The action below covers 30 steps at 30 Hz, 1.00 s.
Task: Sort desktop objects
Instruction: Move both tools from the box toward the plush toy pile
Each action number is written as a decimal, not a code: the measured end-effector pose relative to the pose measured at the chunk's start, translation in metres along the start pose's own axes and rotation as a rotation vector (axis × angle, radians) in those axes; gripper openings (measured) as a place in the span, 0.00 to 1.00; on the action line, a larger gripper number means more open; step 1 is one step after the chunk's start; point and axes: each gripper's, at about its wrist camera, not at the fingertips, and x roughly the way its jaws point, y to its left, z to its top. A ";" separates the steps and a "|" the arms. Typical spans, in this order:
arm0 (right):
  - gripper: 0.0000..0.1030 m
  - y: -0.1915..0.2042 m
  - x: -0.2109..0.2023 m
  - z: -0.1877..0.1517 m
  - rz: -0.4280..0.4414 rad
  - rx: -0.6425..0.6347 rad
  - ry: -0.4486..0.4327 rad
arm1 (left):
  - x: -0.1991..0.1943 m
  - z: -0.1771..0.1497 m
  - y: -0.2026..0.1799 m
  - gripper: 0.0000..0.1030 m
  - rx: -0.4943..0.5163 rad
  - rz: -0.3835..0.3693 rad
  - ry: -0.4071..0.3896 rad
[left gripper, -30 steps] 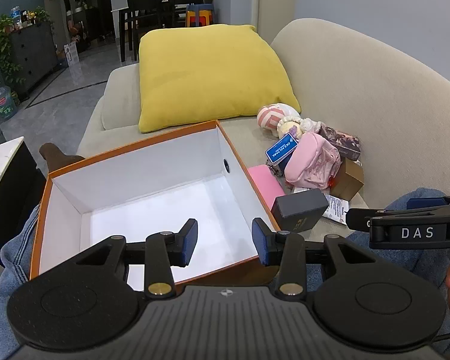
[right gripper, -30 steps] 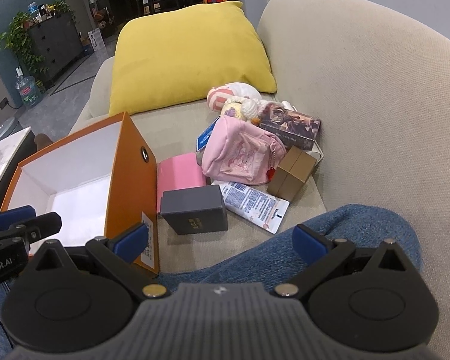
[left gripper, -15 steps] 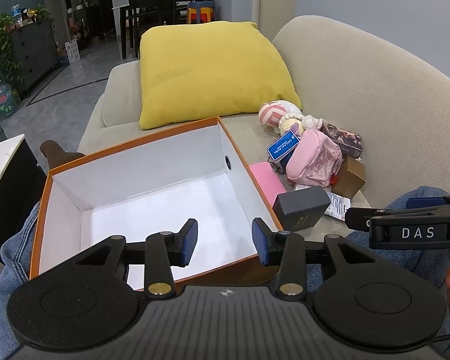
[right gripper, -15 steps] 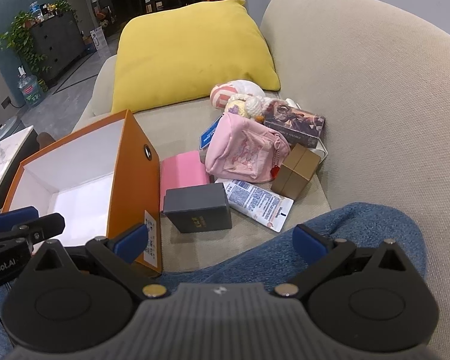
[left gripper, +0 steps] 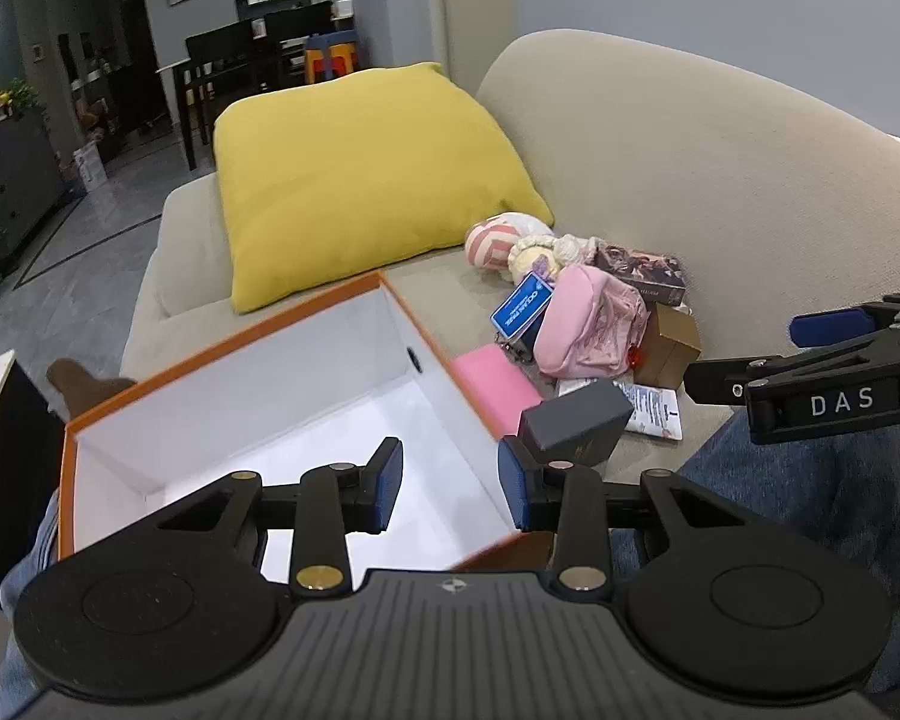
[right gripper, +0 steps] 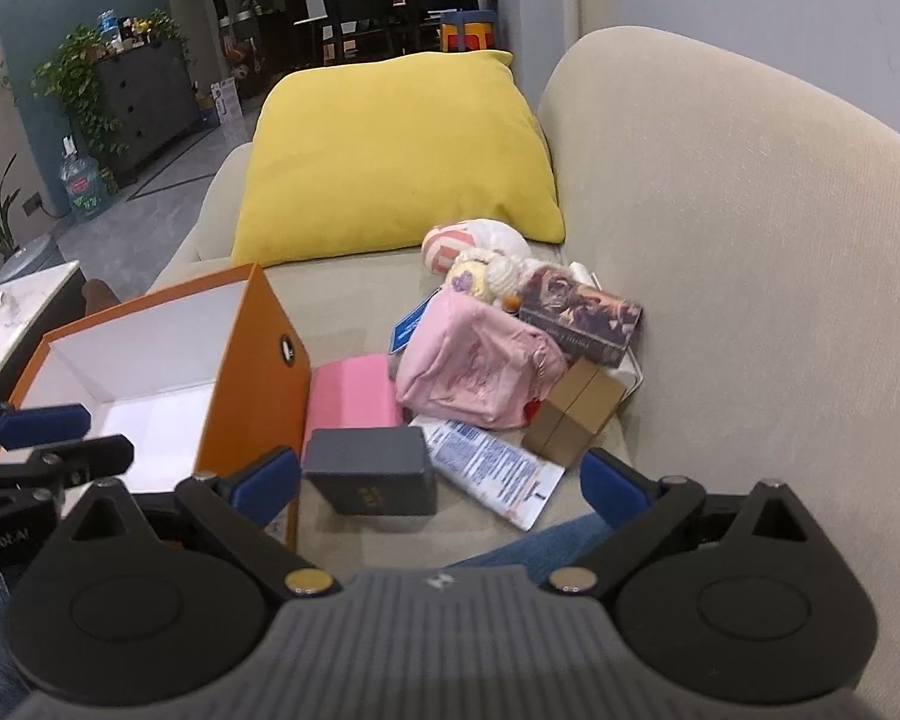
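An empty orange box (left gripper: 222, 348) with a white inside sits on the sofa, also in the right wrist view (right gripper: 252, 372). To its right lies a pile: a grey box (right gripper: 372, 474), a pink block (right gripper: 348, 396), a pink pouch (right gripper: 480, 366), a white tube (right gripper: 492, 474), a brown cardboard box (right gripper: 576, 414), a dark printed box (right gripper: 582, 312), a blue card (left gripper: 522, 303) and plush toys (right gripper: 480, 252). My left gripper (left gripper: 447, 483) is open and empty over the orange box's near right corner. My right gripper (right gripper: 438, 483) is wide open and empty, just short of the grey box.
A yellow cushion (right gripper: 396, 156) leans at the far end of the beige sofa (right gripper: 750, 240). The person's jeans-clad legs (left gripper: 810, 480) lie under both grippers. A marble-topped table (right gripper: 24, 300) stands to the left.
Both grippers have moved forward and slightly up toward the pile. The grey box now lies close in front of the right gripper. Jaw openings are unchanged.
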 end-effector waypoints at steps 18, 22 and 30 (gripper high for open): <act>0.62 -0.055 0.071 0.080 0.049 0.112 0.142 | 0.074 0.091 0.001 0.33 0.139 -0.212 0.051; 0.61 -0.060 0.099 0.108 0.093 0.168 0.192 | 0.104 0.120 0.000 0.33 0.189 -0.237 0.070; 0.54 -0.054 0.173 0.157 0.088 0.156 0.275 | 0.185 0.167 0.003 0.33 0.301 -0.269 0.124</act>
